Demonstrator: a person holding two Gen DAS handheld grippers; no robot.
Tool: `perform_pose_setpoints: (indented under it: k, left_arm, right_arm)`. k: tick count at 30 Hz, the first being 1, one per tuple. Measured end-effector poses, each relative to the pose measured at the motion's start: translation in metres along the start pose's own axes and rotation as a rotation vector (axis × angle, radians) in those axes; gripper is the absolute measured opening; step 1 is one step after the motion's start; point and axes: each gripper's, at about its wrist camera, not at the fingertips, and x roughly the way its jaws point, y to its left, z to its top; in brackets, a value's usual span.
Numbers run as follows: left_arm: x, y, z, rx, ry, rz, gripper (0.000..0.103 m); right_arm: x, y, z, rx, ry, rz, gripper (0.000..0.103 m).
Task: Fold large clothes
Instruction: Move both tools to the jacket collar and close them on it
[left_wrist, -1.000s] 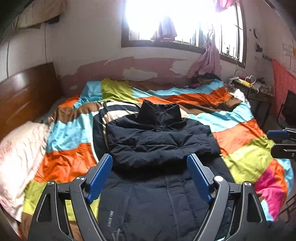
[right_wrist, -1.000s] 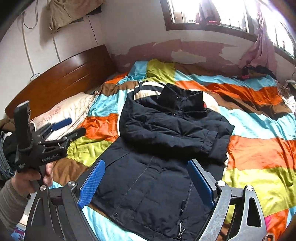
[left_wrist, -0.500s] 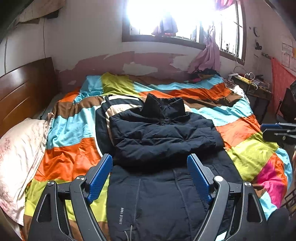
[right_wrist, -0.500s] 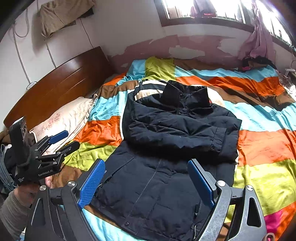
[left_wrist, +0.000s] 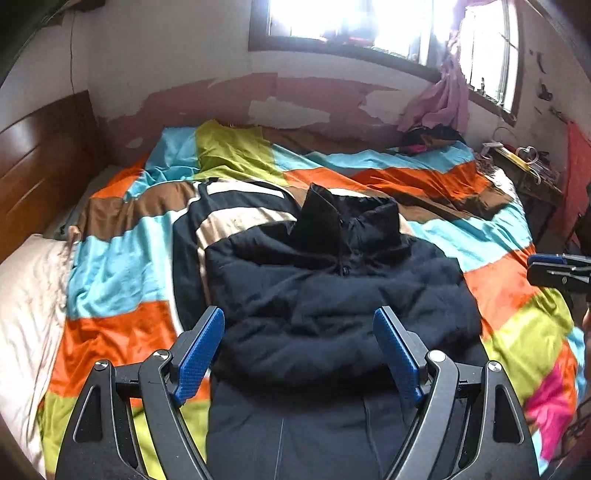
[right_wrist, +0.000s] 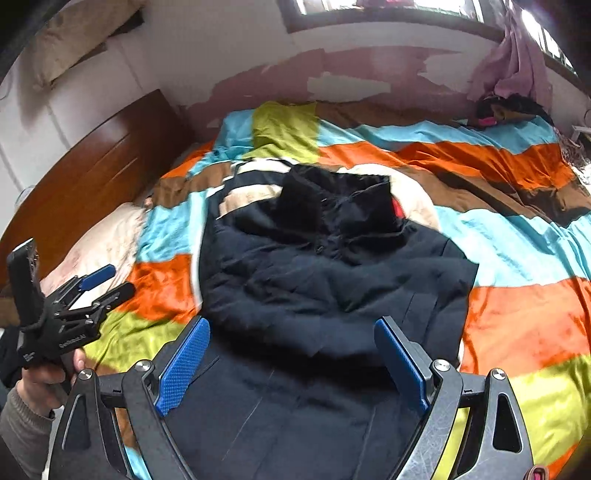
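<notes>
Left wrist: dark jacket (left_wrist: 332, 314) flat on bed (left_wrist: 122, 332), sleeves already folded across chest; left gripper (left_wrist: 299, 354) jaws spread, empty.
Right wrist: right gripper (right_wrist: 291, 365) jaws spread, empty; lower-half fold apparently remains.
</notes>
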Motion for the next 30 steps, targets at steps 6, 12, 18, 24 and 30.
perform_pose_setpoints:
  k: [6,12,18,24,30]
  left_arm:
    - [0.083,0.008,0.064,-0.026,0.032,-0.004,0.078]
    - [0.154,0.018,0.113,-0.034,0.058,-0.029,0.078]
    - [0.211,0.024,0.14,-0.028,0.111,-0.024,0.078]
    - [0.251,0.024,0.155,-0.04,0.174,-0.026,0.078]
    - [0.277,0.015,0.157,-0.03,0.207,-0.035,0.062]
  right_arm:
    - [0.056,-0.058,0.061,0.055,0.029,-0.04,0.09]
    - [0.108,-0.113,0.118,0.109,0.057,-0.054,0.09]
    - [0.164,-0.143,0.161,0.113,0.103,-0.064,0.09]
    - [0.212,-0.146,0.177,0.067,0.165,-0.074,0.09]
    - [0.237,-0.154,0.185,0.057,0.192,-0.089,0.09]
